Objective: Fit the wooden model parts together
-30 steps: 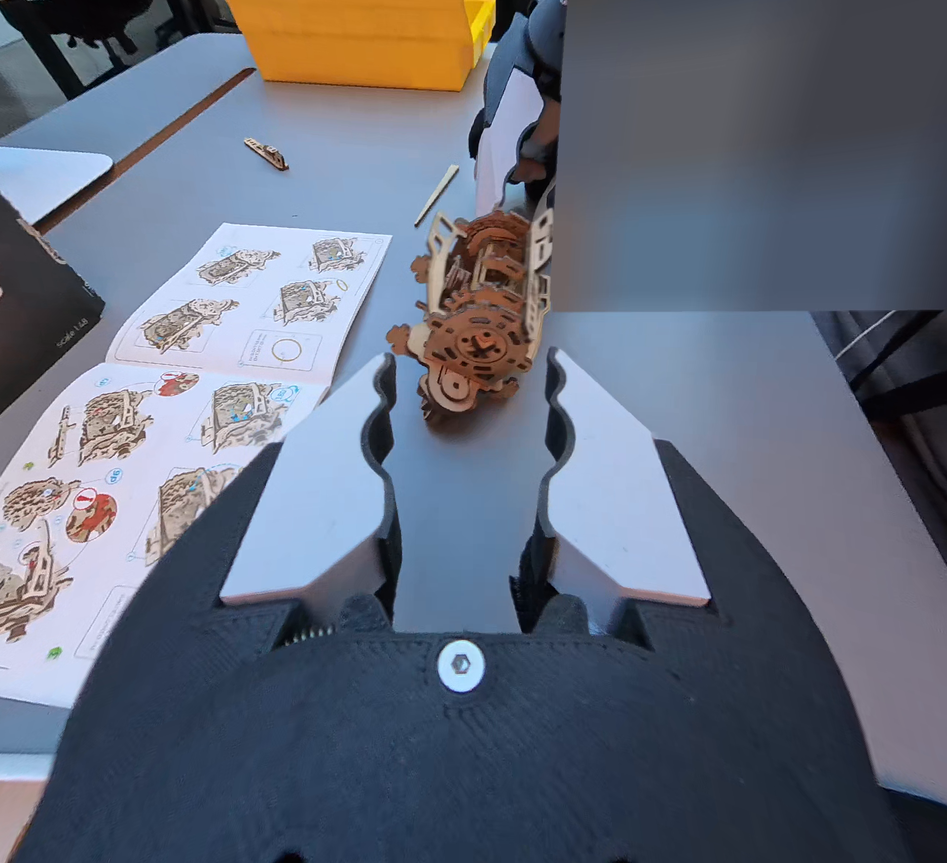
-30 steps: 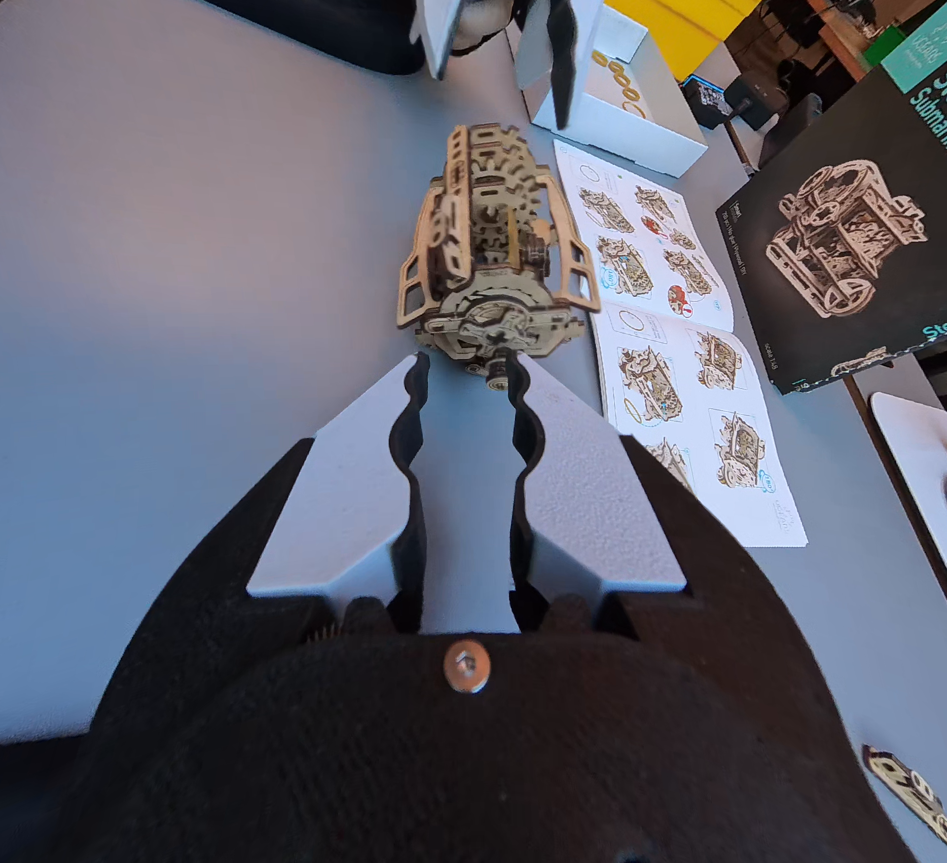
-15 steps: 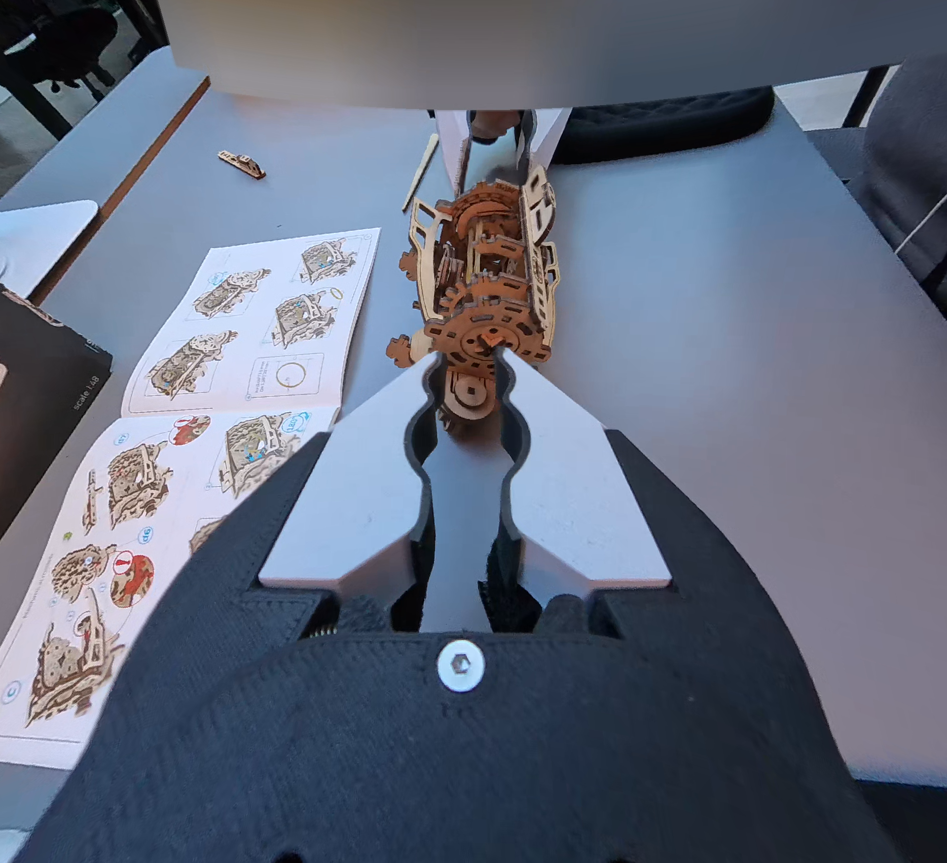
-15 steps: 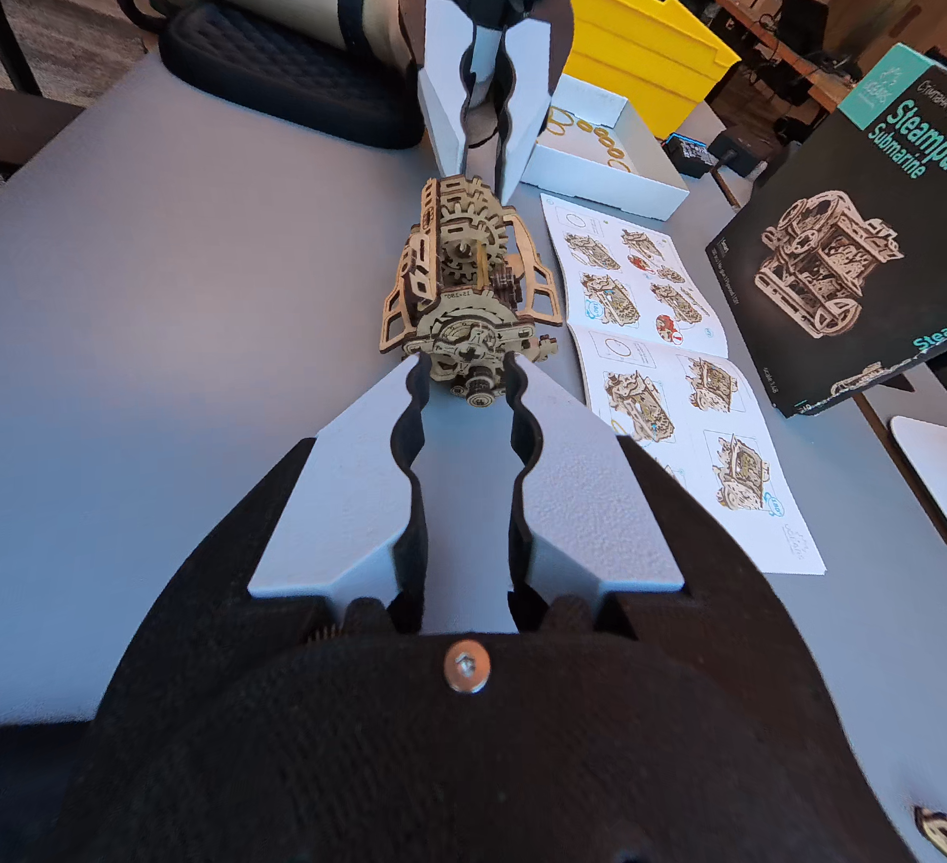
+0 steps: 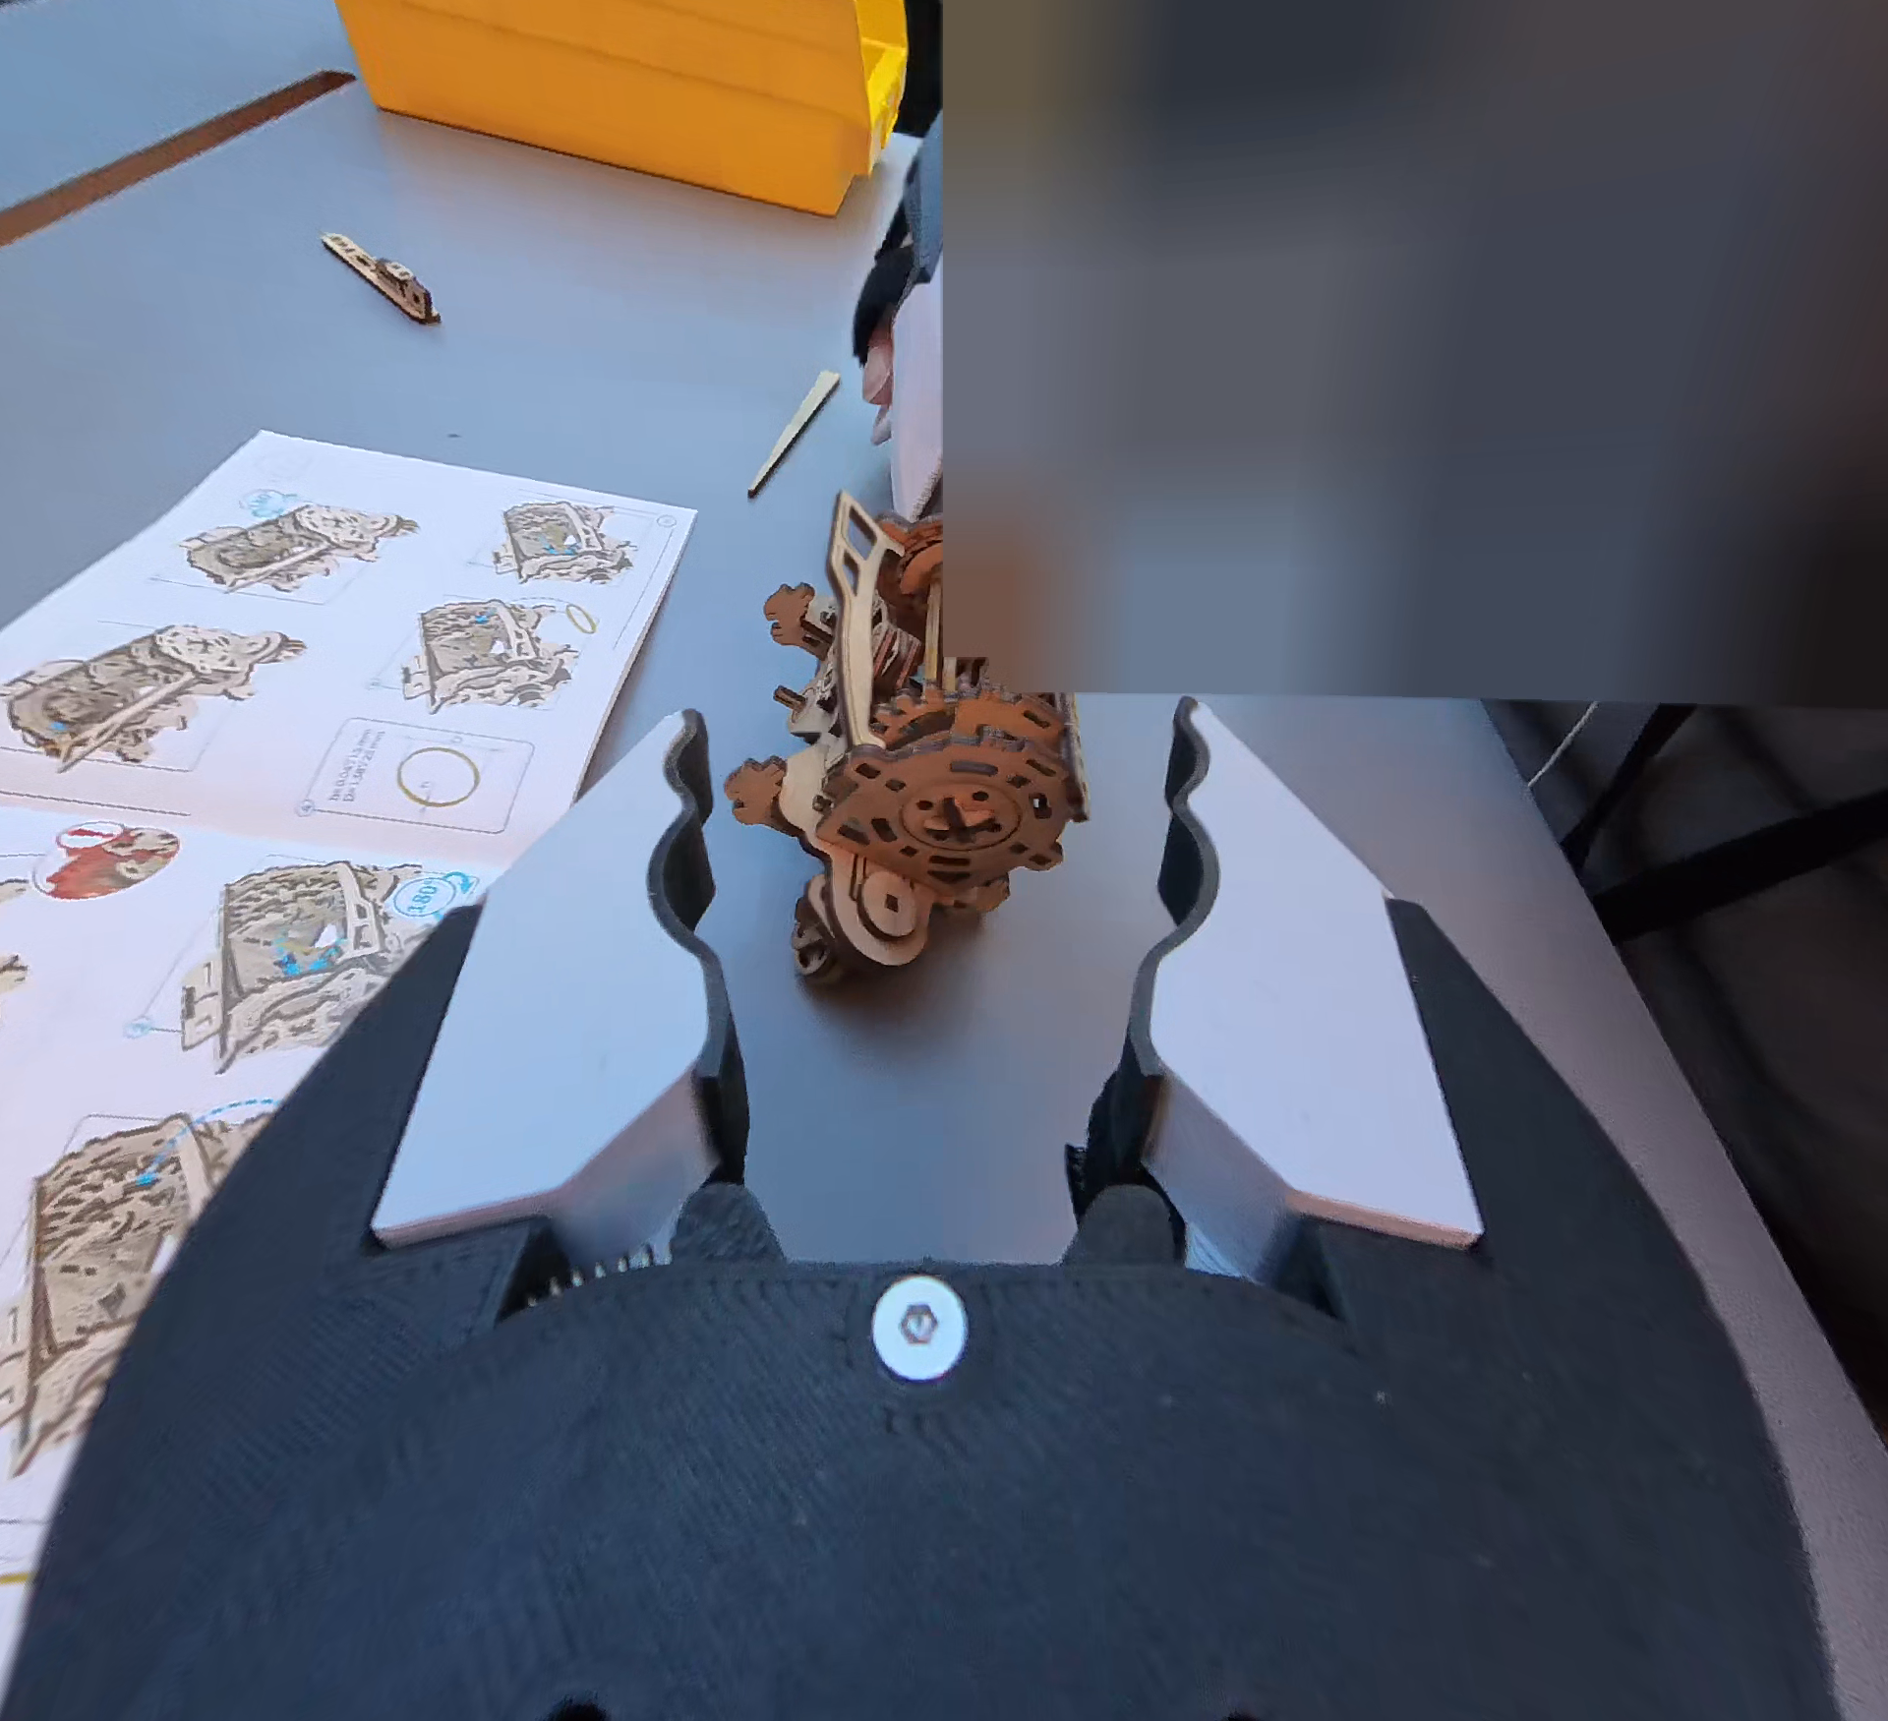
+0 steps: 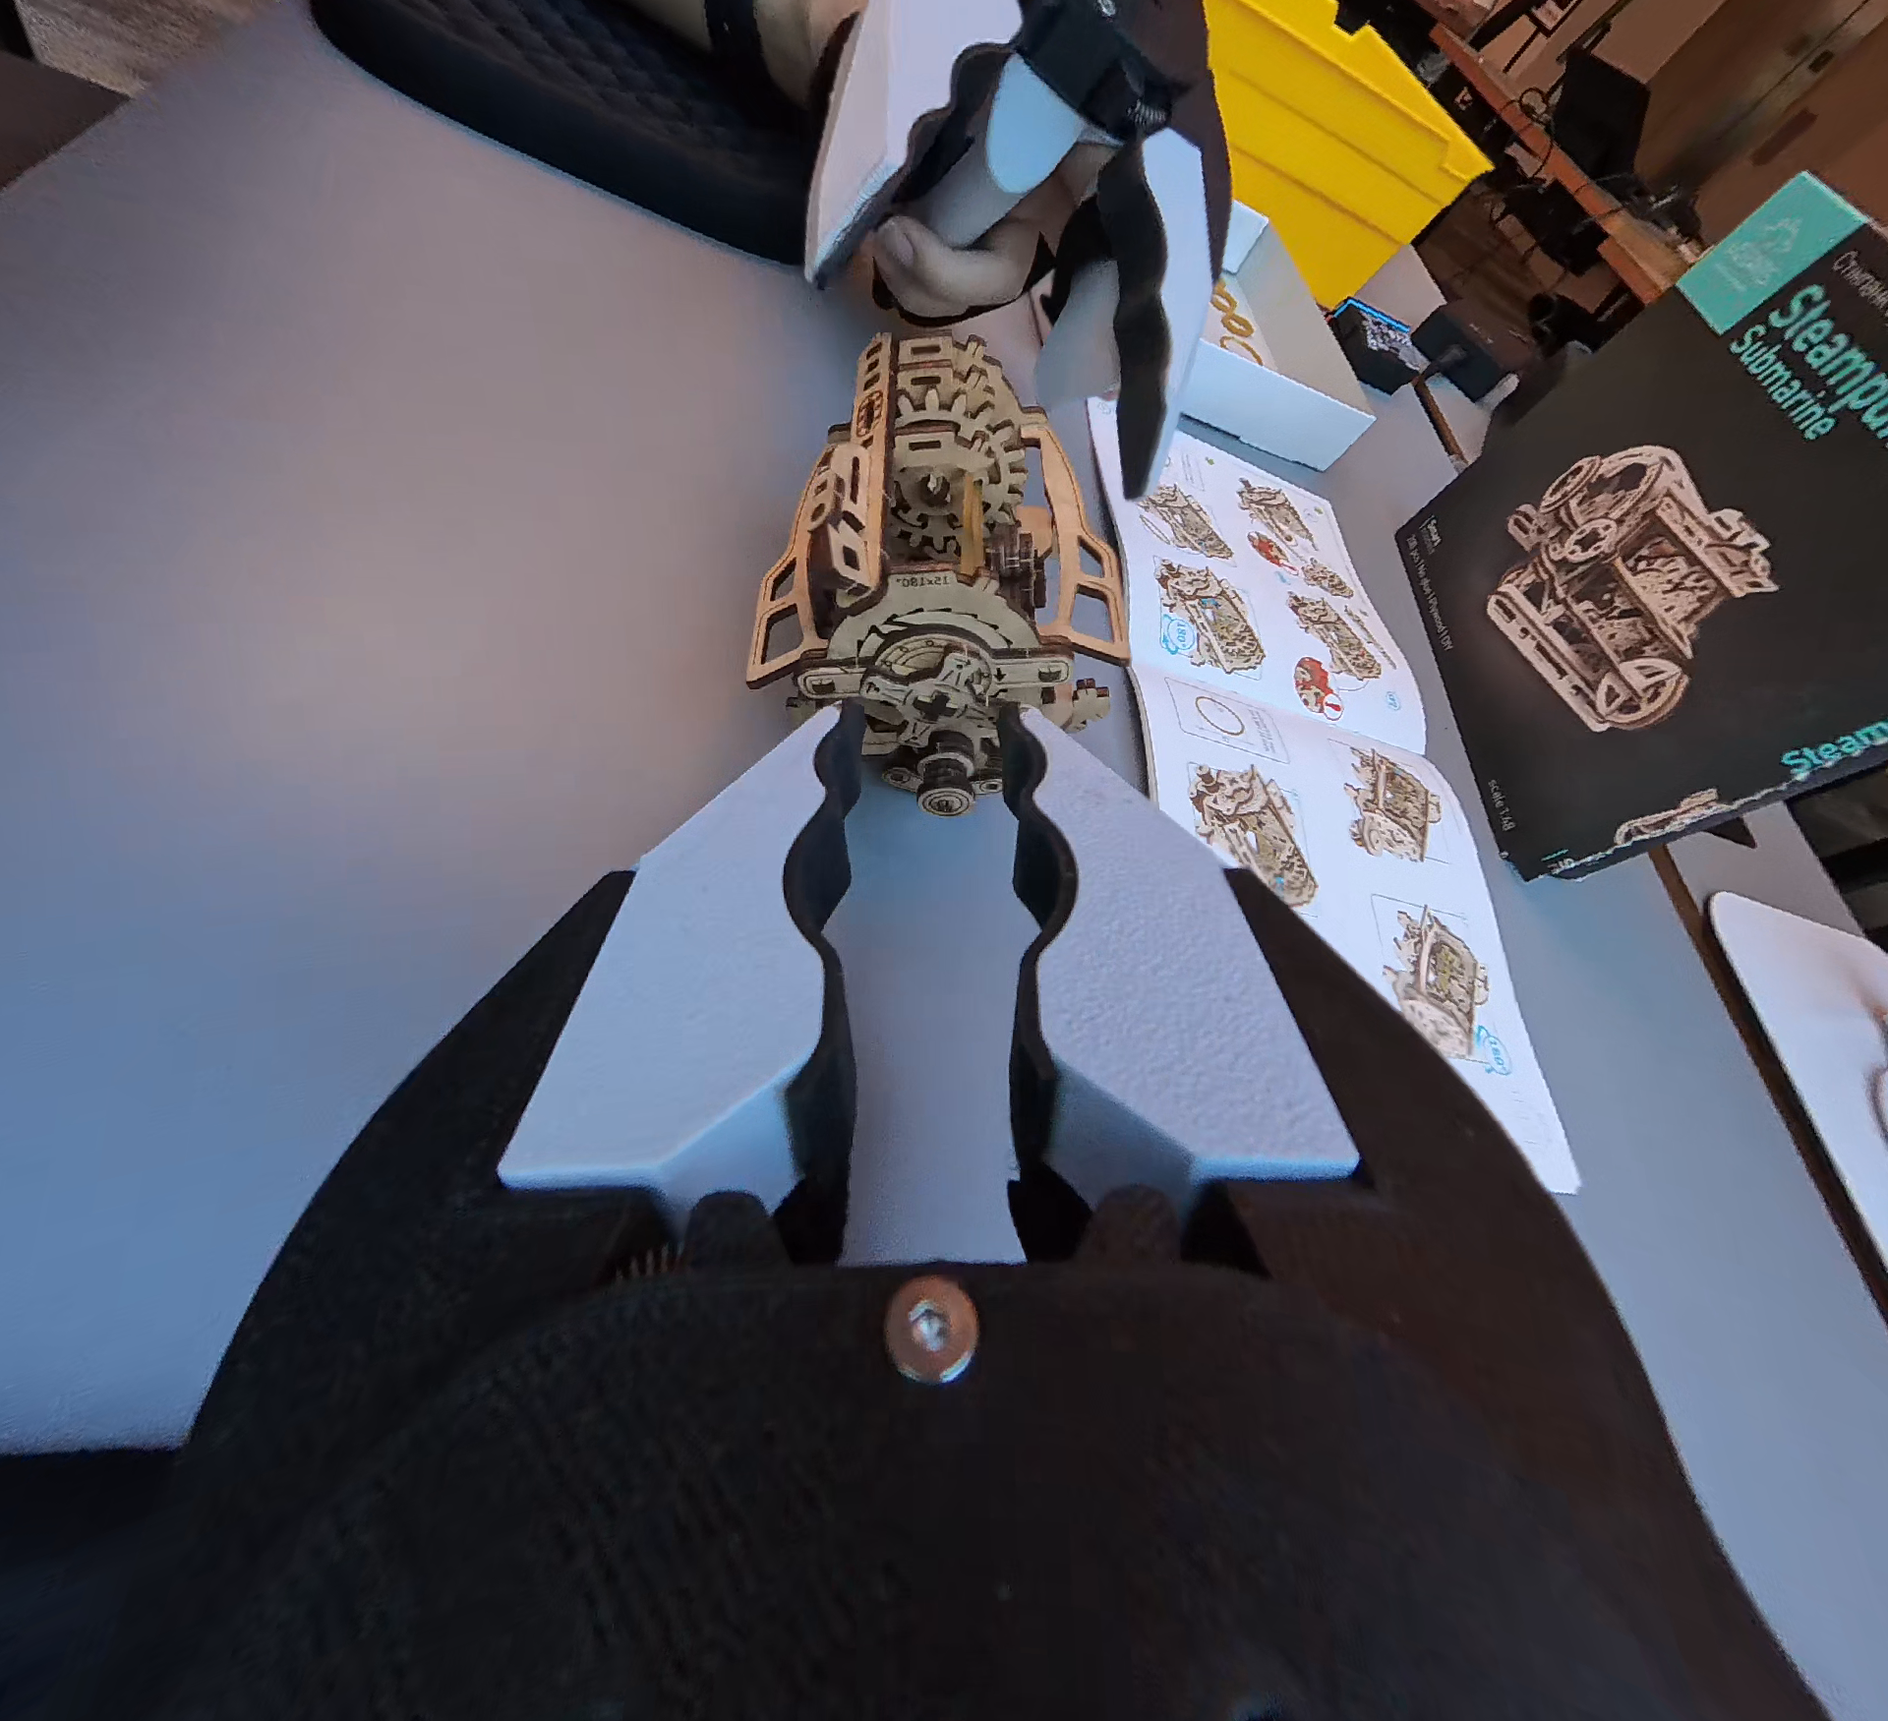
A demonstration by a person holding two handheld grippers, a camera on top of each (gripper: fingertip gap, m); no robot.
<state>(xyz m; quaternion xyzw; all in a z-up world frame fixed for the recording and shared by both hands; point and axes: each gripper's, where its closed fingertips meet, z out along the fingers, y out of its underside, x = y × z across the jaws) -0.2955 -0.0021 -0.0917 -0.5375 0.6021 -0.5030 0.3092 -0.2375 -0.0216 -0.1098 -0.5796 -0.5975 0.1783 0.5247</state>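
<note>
The wooden model [image 5: 919, 814], a geared frame of laser-cut plywood, lies tilted on the grey table [image 5: 613, 323]. My left gripper [image 5: 935, 732] is open wide and empty, its fingertips either side of the model's near round end without touching it. In the right wrist view the model [image 6: 919, 568] lies lengthwise ahead. My right gripper [image 6: 925, 732] is shut on the small hub at its near end. The left gripper [image 6: 1022, 242] hangs open above the model's far end there. A blurred patch hides most of the right gripper in the left wrist view.
An open instruction booklet [image 5: 307, 701] lies left of the model, also in the right wrist view [image 6: 1308, 752]. A yellow bin [image 5: 613, 7], a small wooden part [image 5: 383, 277] and a wooden stick [image 5: 792, 436] lie beyond. A black kit box [image 6: 1655, 568] and a white box [image 6: 1267, 385] stand right. Spacing between my two grippers at the tips: around 8 cm.
My left gripper, narrowed around the model's round end half a second ago, has opened wide and drawn back from it. My right gripper keeps its hold on the hub.
</note>
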